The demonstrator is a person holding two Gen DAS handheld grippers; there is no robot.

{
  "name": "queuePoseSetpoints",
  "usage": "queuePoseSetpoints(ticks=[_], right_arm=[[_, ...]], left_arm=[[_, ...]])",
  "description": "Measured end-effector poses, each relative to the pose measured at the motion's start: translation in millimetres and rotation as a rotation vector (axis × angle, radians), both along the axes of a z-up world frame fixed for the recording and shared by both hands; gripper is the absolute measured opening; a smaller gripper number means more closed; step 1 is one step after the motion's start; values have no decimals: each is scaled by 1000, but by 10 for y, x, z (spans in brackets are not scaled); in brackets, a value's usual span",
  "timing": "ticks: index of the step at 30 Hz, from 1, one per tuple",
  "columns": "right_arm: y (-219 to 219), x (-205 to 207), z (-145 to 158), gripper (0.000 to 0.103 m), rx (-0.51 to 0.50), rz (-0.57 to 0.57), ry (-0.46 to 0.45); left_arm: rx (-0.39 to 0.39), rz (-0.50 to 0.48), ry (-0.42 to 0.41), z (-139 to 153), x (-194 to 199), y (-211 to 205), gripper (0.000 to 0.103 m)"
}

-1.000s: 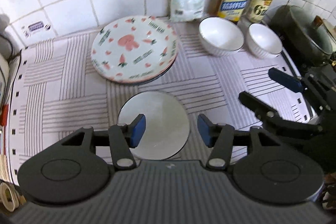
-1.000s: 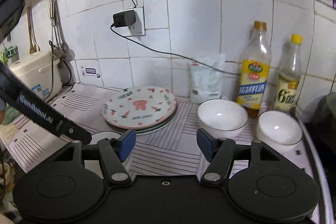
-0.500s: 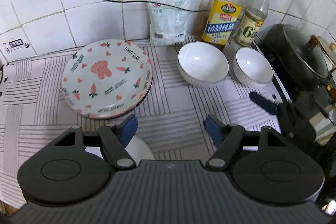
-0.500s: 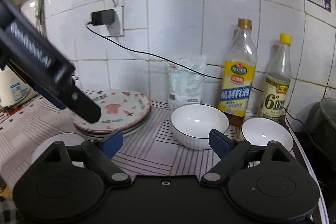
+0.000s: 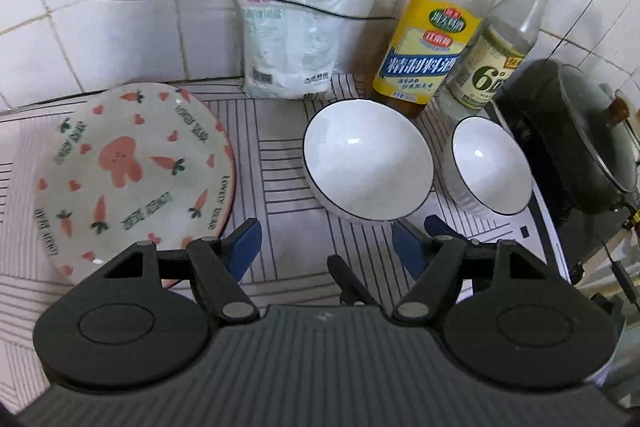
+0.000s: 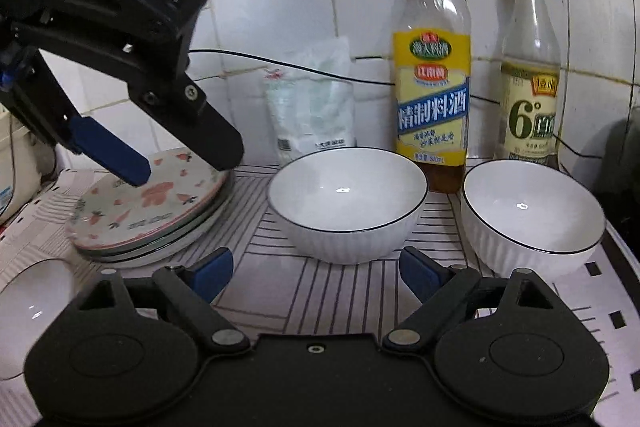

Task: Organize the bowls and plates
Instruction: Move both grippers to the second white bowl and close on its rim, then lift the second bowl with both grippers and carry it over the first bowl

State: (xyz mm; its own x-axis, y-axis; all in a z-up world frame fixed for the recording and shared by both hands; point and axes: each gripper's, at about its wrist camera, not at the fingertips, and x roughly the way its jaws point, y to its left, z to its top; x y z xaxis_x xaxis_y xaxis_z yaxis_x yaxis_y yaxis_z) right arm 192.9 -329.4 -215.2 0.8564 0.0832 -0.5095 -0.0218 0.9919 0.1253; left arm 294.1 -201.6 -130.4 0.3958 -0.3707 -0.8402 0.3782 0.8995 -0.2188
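both wide apart, holding nothing: right gripper [image 6: 316,275] low before the larger bowl [image 6: 347,205], left gripper [image 5: 326,247] above, beside the plate stack [image 5: 132,171]. smaller bowl [image 6: 532,215] near the counter's right edge. risk: colliding tools, or nudging a bowl into the bottles [image 6: 432,67] behind.

"GenRobot.AI" on the left tool [image 6: 182,147], "6°" on the yellow-capped bottle [image 6: 528,67], "LOVELY BEAR" on the plate [image 5: 132,175]

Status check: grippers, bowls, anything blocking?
Left gripper and right gripper open, empty. Larger bowl and smaller bowl apart, unstacked. Nothing blocking.
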Motion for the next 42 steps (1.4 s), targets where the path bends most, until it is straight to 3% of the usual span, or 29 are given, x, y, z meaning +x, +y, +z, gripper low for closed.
queuePoseSetpoints(ticks=[12,15,21,23,33,42], right_arm=[[-131,395,-203,93,10,1,84],[-147,472,-222,93,13,-10,89],[-76,580,-218,93,-2,3,103],[-74,618,-226,93,4,-1,111],[-15,606,-220,93,-13,-24,99],[67,392,-115,93,16,-15,56]], left_arm=[[17,47,40,-490,263,-287,71],[15,68,29,-564,331,-321,65],[14,98,35,-727,455,-363,37],[0,111,57,-787,478,-341,21],[7,79,60,-783,413,-276,19],[30,69,39,-546,182,-107,19]])
